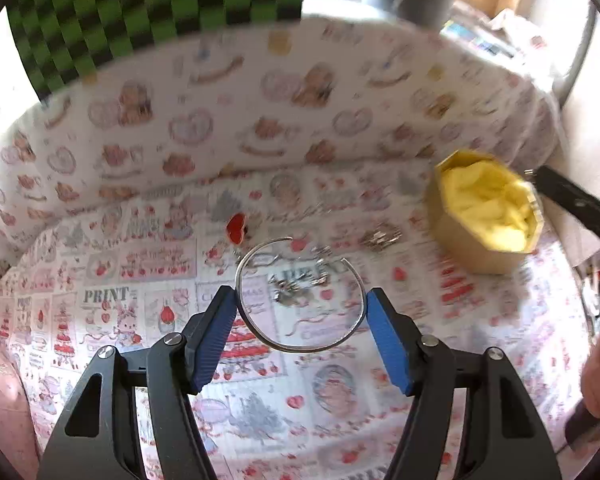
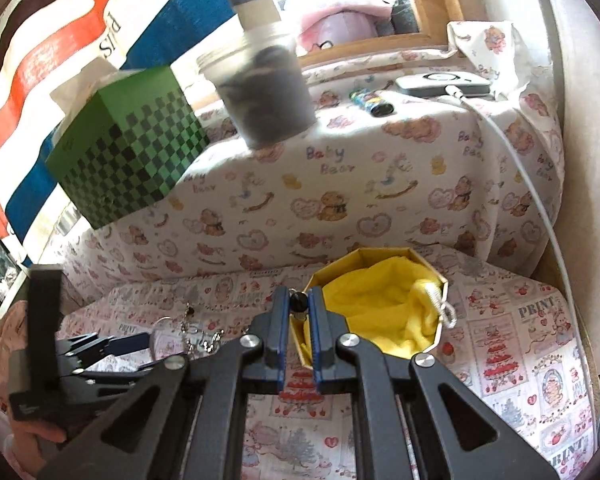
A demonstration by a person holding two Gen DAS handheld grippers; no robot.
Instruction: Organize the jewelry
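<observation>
Your left gripper (image 1: 300,312) held a silver open bangle (image 1: 300,296) between its blue pads (image 1: 216,336), both pads touching the hoop's sides, so the jaws stood partly apart and clamped on it. Through the hoop, a tangle of silver chain jewelry (image 1: 300,284) lay on the printed cloth (image 1: 112,280) covering the bench. Just beyond it sat a small red heart-shaped piece (image 1: 236,229), and to its right another small silver piece (image 1: 380,236), blurred.

Your right gripper (image 2: 300,304) had its jaws nearly together, pinching a small dark-headed item (image 2: 299,302) with a gold-coloured stem; too small to identify. That gripper hovered at the near rim of the octagonal gold box (image 2: 440,280), which held a crumpled yellow pouch (image 2: 380,304) with a white drawstring (image 2: 436,296).

The box sat toward the bench's far right, near the raised ledge draped in teddy-bear fabric (image 2: 340,184). On that ledge stood a green checkered box (image 2: 128,148) and a clear jar (image 2: 264,100) with dark contents.
</observation>
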